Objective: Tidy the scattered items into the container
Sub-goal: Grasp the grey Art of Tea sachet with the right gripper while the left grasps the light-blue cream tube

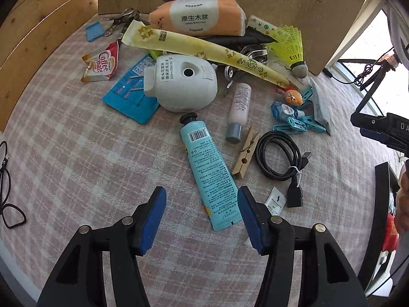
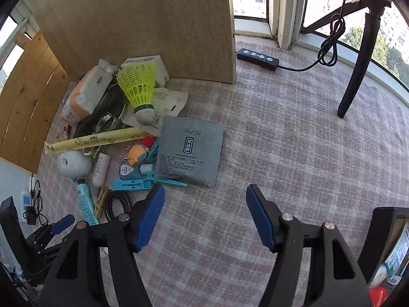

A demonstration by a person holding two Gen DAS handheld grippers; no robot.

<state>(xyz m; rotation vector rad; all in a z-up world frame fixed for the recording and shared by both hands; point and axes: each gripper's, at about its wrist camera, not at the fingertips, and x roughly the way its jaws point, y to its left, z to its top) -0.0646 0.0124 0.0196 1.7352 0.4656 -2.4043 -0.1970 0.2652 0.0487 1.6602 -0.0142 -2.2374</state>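
A: Which piece goes first, do you think?

B: The blue tube (image 1: 208,168) looks likeliest. It lies flat on the checked worktop (image 1: 76,153), and its crimped end is already between the spread fingers of the left hand-held gripper (image 1: 202,220), which holds nothing.

A: And the right hand-held gripper (image 2: 205,217)?

B: Also wide open and empty, over bare cloth just beside the grey sachet (image 2: 190,151).

A: How should the tube be taken?

B: Slide further along so the pads close across the fuller body, not the thin crimp, which could slip out. Mind the wooden peg (image 1: 245,153) and the black cable (image 1: 277,156) just to its right.

A: Where does it go?

B: Probably the dark box (image 2: 383,243) at the right edge, though little of it shows.
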